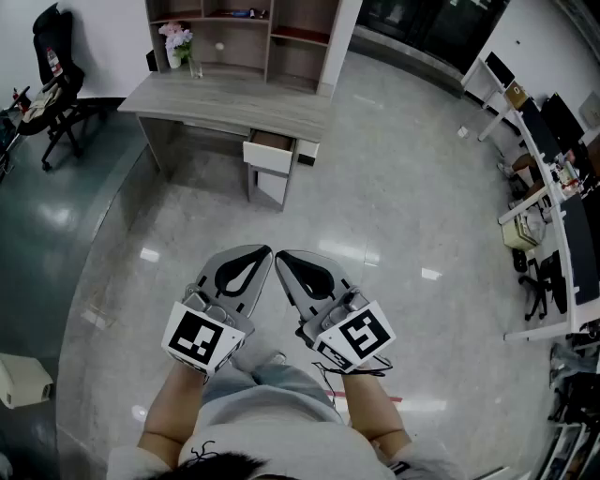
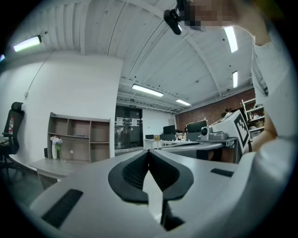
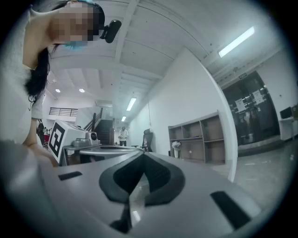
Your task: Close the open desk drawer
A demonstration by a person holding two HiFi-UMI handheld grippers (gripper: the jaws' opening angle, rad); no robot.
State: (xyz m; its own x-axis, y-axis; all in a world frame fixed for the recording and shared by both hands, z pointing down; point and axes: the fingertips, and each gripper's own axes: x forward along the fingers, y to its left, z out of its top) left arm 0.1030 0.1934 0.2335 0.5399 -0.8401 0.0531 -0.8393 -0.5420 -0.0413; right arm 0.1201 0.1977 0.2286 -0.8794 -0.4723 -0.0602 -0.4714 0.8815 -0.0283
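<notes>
The grey wooden desk stands far ahead across the floor. Its drawer, with a white front, is pulled out at the desk's right end. My left gripper and right gripper are held close together in front of me, well short of the desk. Both are shut with nothing between the jaws, and their tips almost touch each other. In the left gripper view the dark pads meet, and the desk shows low at the left. The right gripper view shows the right gripper shut as well.
A shelf unit and a vase of flowers stand on the desk's back. A black office chair is at the far left, a white box at the near left. Work desks with monitors line the right side.
</notes>
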